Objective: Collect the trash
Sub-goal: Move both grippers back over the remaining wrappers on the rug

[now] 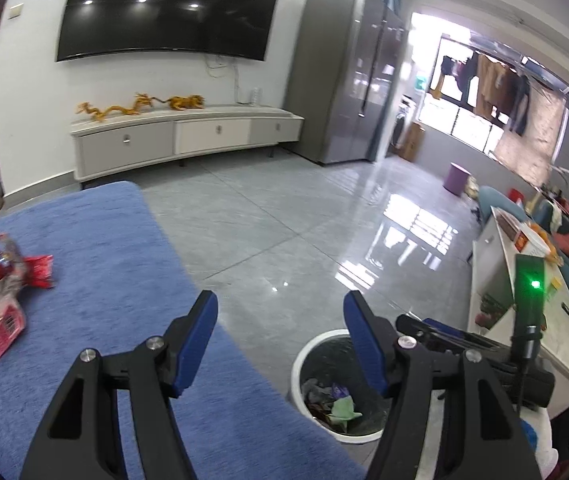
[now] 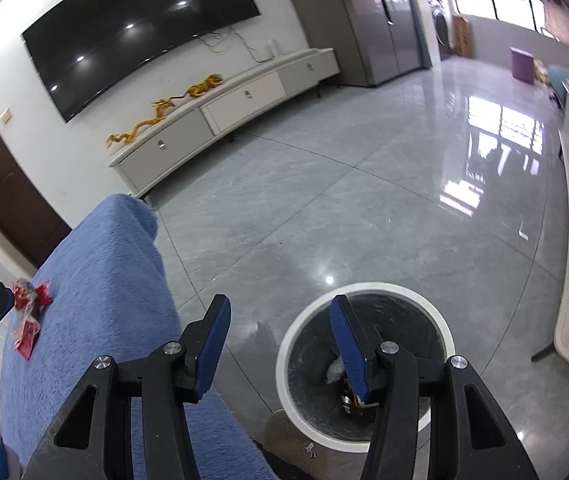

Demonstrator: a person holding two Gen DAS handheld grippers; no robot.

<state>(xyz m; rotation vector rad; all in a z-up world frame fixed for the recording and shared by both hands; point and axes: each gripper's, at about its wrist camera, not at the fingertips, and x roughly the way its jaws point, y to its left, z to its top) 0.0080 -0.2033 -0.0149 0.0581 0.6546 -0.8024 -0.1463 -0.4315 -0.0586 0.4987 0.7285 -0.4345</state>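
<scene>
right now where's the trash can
The trash can stands on the grey floor just right of the blue-covered surface, low and centre in the right wrist view, directly below the open right gripper.

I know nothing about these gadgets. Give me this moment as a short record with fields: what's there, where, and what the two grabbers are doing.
setting: living room, grey tiled floor
work surface: blue cloth
trash left: red and pink wrappers lying on the cloth
bin: white-rimmed bin on the floor beside the cloth, some trash already inside
left gripper: open, empty, over the cloth's edge
right gripper: open, empty, above the bin
background: wall television, low cabinet
</scene>
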